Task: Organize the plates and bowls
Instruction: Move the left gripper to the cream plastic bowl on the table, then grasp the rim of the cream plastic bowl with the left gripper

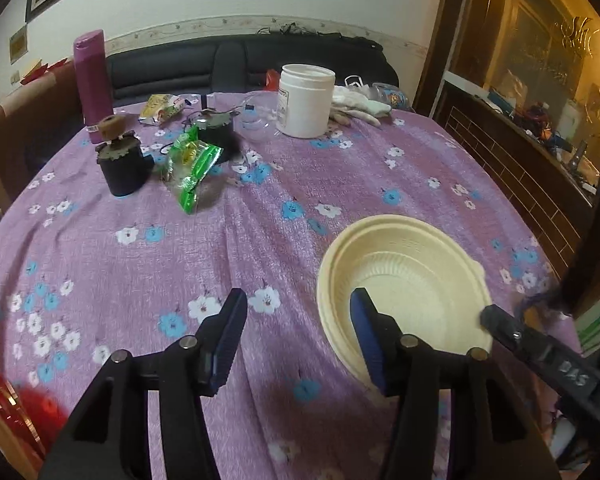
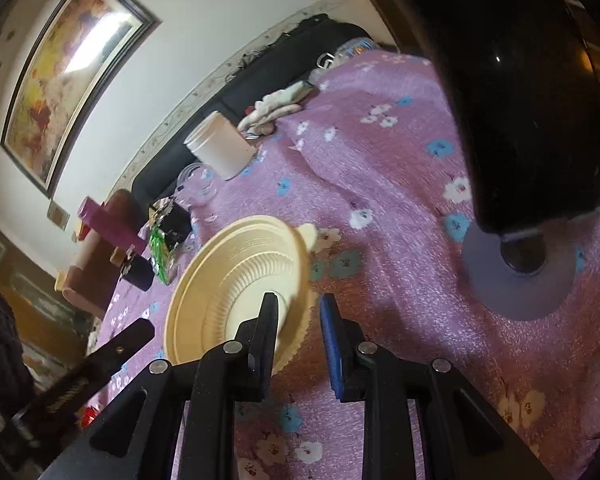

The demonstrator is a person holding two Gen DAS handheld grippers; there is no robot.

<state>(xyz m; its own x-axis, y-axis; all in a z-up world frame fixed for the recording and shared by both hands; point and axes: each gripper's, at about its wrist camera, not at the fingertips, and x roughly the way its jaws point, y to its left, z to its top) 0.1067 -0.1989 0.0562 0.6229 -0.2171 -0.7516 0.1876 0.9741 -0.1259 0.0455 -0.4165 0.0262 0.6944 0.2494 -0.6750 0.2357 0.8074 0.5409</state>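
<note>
A cream plastic bowl nested in a cream plate (image 1: 404,276) rests on the purple floral tablecloth (image 1: 236,248) at the near right. My left gripper (image 1: 298,316) is open and empty above the cloth; its right finger overlaps the bowl's near-left rim. In the right wrist view the same cream stack (image 2: 240,280) appears ahead and left. My right gripper (image 2: 298,316) is open beside its rim, with the left finger over the stack's near edge and nothing between the pads. The right gripper's finger (image 1: 500,320) shows at the bowl's right edge.
At the table's far side stand a white jar (image 1: 306,100), a clear glass bowl (image 1: 256,120), a maroon bottle (image 1: 93,80), two dark pots (image 1: 124,168), green snack wrappers (image 1: 190,164) and white gloves (image 1: 360,104). A black lamp on a grey round base (image 2: 520,276) stands on the right.
</note>
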